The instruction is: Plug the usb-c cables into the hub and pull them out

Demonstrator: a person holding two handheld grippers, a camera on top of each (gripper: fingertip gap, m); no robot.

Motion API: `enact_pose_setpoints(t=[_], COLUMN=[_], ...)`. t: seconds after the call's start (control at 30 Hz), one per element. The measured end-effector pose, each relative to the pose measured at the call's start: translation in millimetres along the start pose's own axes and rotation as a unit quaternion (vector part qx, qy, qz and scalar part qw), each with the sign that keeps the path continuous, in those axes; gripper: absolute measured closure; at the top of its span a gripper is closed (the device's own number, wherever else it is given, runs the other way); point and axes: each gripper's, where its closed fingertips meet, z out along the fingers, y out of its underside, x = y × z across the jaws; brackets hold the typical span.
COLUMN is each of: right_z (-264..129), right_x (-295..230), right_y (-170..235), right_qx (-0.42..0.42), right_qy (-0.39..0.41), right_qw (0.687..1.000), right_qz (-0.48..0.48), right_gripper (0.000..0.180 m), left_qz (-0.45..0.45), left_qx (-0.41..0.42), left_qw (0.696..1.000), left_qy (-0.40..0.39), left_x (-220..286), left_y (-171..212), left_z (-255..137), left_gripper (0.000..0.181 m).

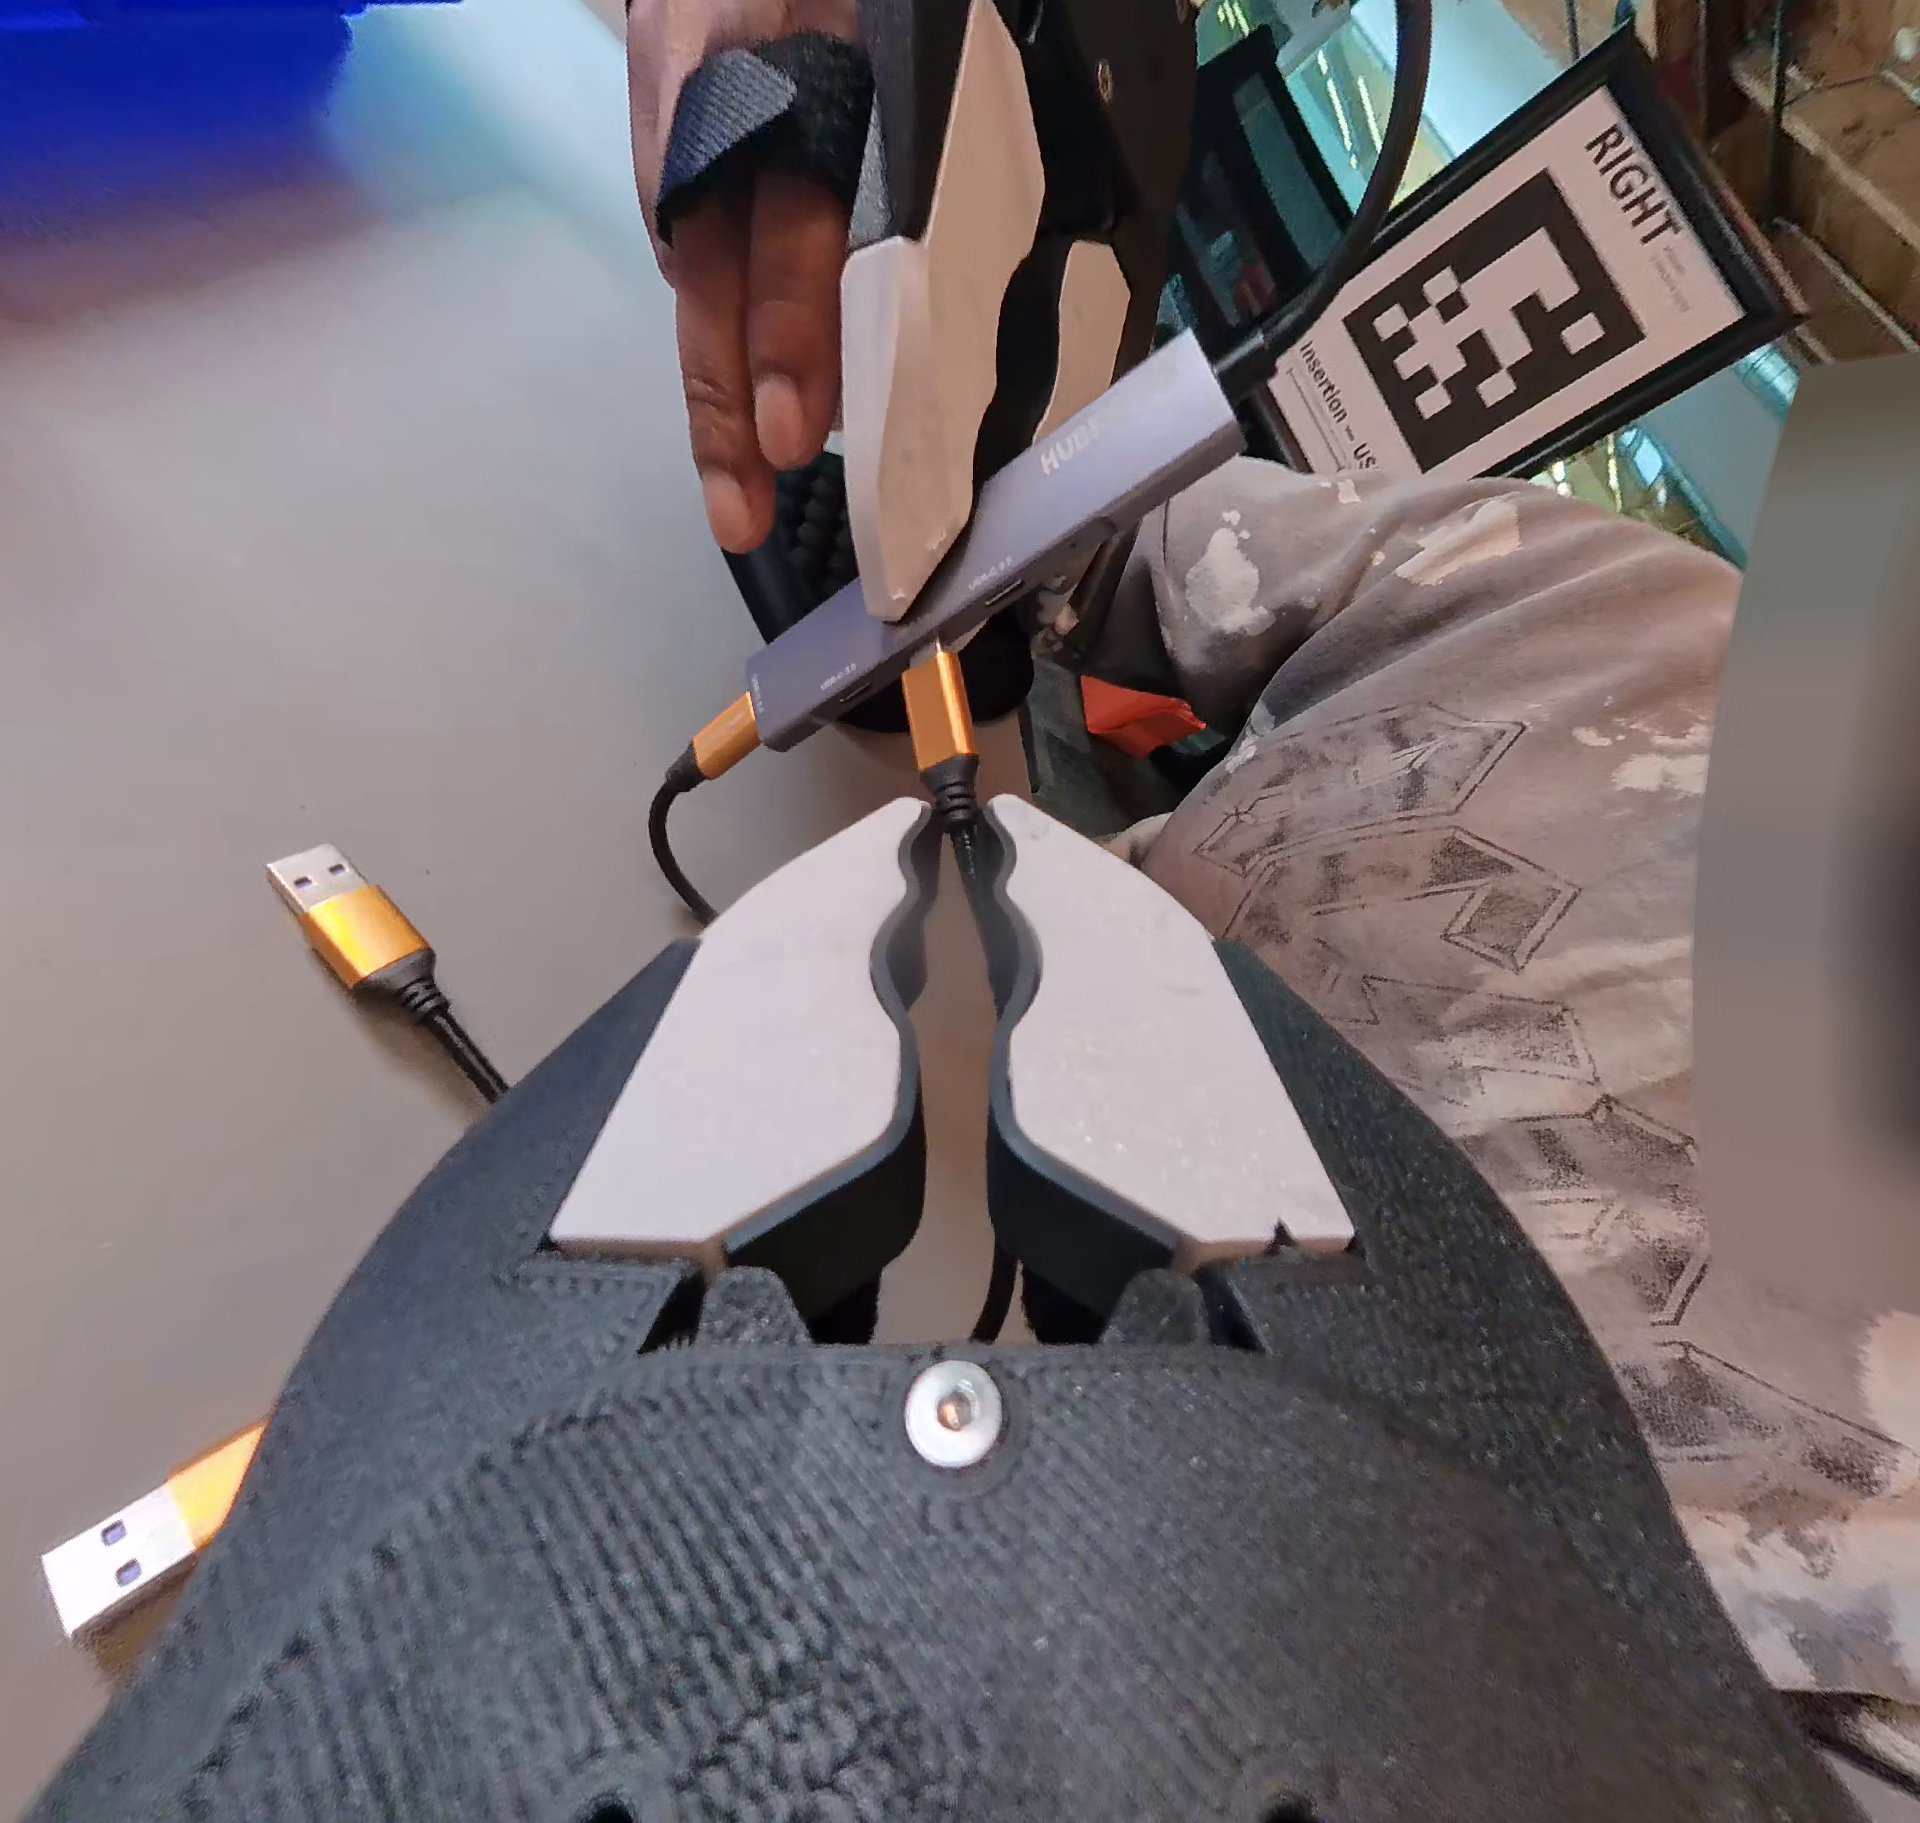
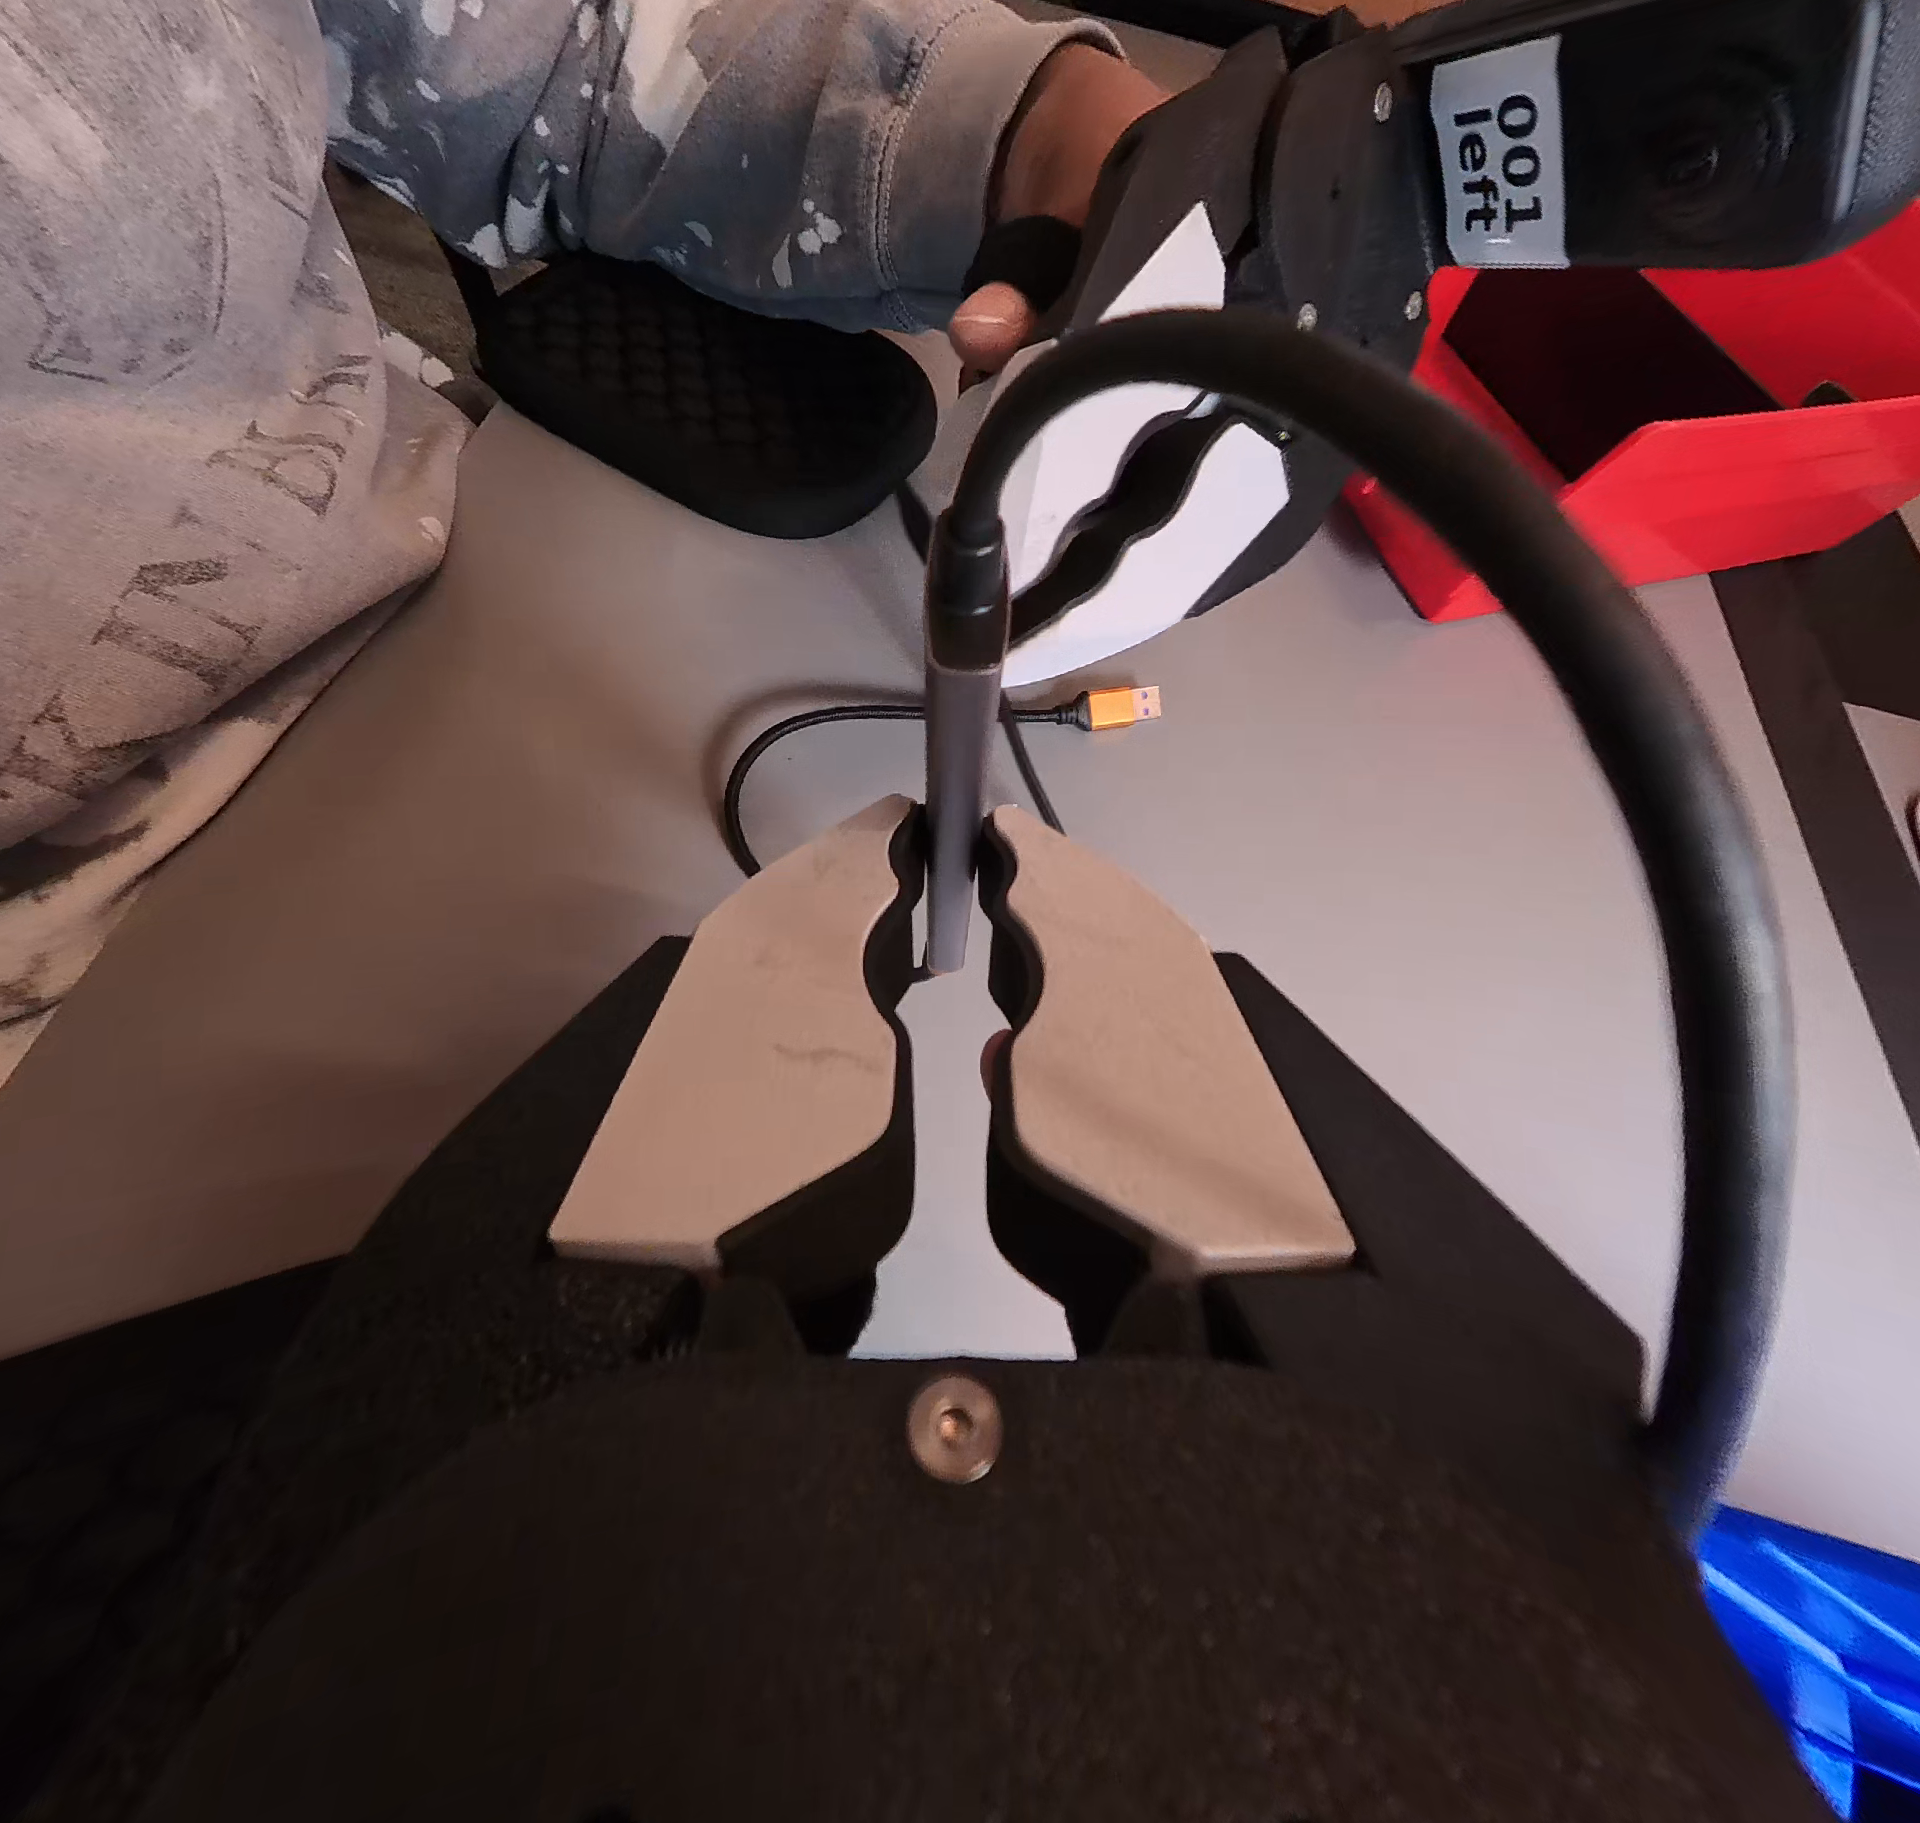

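Note:
A slim grey hub point(image 1: 1091, 485) is held above the table, clamped between the right gripper's fingers point(image 1: 914, 423). Two orange USB-C plugs sit in it: one point(image 1: 940, 724) on its long side and one point(image 1: 727, 734) at its near end. My left gripper point(image 1: 958, 817) is shut on the black cable point(image 1: 961, 838) just behind the side plug. In the right wrist view my right gripper point(image 2: 951, 838) is shut on the hub point(image 2: 956, 765), seen edge-on, with its thick black lead point(image 2: 1558, 578) looping right. The left gripper point(image 2: 1143, 526) shows beyond.
Two orange USB-A plugs point(image 1: 348, 916) point(image 1: 145, 1534) lie on the grey table point(image 1: 312, 630) at left. A blue bin point(image 1: 208, 28) stands far left. A red bin point(image 2: 1662, 423) and another orange USB-A plug point(image 2: 1117, 708) show in the right wrist view. A person's sleeve point(image 1: 1455, 838) is close right. Less than 4 cm separates the two grippers' tips.

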Motion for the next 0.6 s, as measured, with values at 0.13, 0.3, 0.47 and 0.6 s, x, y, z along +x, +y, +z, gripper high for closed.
enact_pose_setpoints(t=[0.13, 0.3, 0.47, 0.6], right_z=[1, 3, 3, 7], right_x=[3, 12, 16, 12], right_y=[0, 0, 0, 5], right_qx=[0.007, 0.022, 0.038, 0.035], right_qy=[0.004, 0.022, 0.023, 0.004], right_qw=[1.000, 0.999, 0.998, 0.998], right_qz=[0.009, 0.024, 0.041, 0.055], right_gripper=[0.171, 0.171, 0.171, 0.171], left_qz=[0.001, 0.016, 0.034, 0.049], left_qx=[0.018, 0.039, 0.049, 0.041], left_qw=[1.000, 0.999, 0.998, 0.997], left_qy=[0.000, -0.012, -0.028, -0.040], left_x=[-1, -4, -5, -6], left_y=[-5, -11, -13, -12], left_z=[-3, -7, -8, -6], left_gripper=[0.174, 0.174, 0.174, 0.174])
